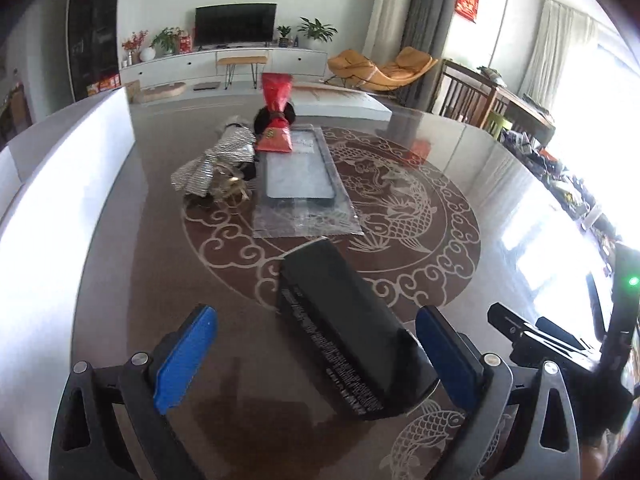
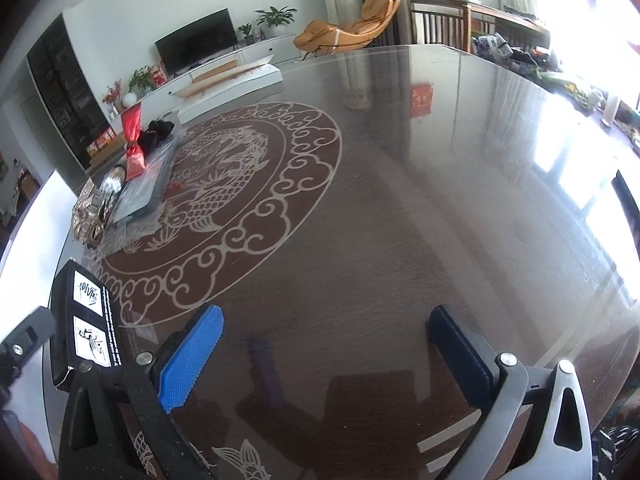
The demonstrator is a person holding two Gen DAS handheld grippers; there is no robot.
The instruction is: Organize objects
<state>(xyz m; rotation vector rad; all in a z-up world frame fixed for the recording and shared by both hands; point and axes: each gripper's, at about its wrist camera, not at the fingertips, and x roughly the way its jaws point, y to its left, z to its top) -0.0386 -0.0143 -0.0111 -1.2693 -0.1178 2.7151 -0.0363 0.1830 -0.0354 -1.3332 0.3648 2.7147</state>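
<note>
Black box (image 1: 344, 332) lies flat on the glass table (image 1: 500, 184), long axis running away from the left gripper (image 1: 316, 356) toward the packaged tray (image 1: 300, 184). It sits between the left gripper's blue pads (image 1: 184, 360), nearer the right-side pad, which looks close to or just touching its edge; the other pad stands clear. Jaws wide, nothing clamped. Judgement: either lining up to grab the box across its width or just let go, cannot tell which.

Rest of the objects are clustered on the far side of the box: packaged tray directly beyond it, red pouch (image 1: 276, 120) propped on the tray's far end, something dark behind the pouch, silver foil bag (image 1: 216, 160) and gold trinkets (image 1: 230, 190) just beside the tray on its left. Grouping reads as a collection spot, so the box probably belongs next to the tray.

Right gripper (image 2: 326, 356) hovers over bare table well to the right of the box, spread wide, holding nothing. Its camera shows the box's (image 2: 86, 320) label at far left. Likely parked clear so it doesn't block the left side.
</note>
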